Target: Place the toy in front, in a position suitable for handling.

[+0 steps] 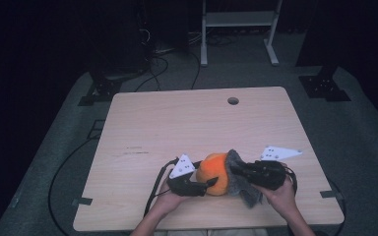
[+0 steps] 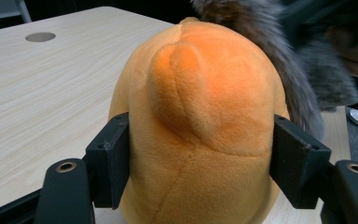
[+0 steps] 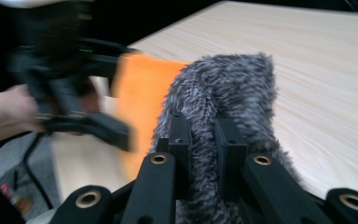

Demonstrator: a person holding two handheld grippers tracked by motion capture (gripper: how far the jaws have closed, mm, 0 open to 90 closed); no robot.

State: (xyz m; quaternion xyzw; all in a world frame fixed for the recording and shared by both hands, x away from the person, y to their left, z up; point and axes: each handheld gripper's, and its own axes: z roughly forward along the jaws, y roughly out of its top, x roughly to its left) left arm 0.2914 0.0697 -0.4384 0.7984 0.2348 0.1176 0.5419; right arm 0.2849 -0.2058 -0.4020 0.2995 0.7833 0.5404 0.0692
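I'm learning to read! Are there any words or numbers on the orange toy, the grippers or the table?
None can be read.
Orange plush toy: plain fabric, no label in sight.
Grey furry piece: no tag visible.
Table: faint marks on the wood, too small to read.
White plates on the grippers: dots, no letters.

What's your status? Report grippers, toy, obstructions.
Left gripper clamped on orange plush body. Right gripper shut on grey furry part. Toy low over table, nothing in the way.
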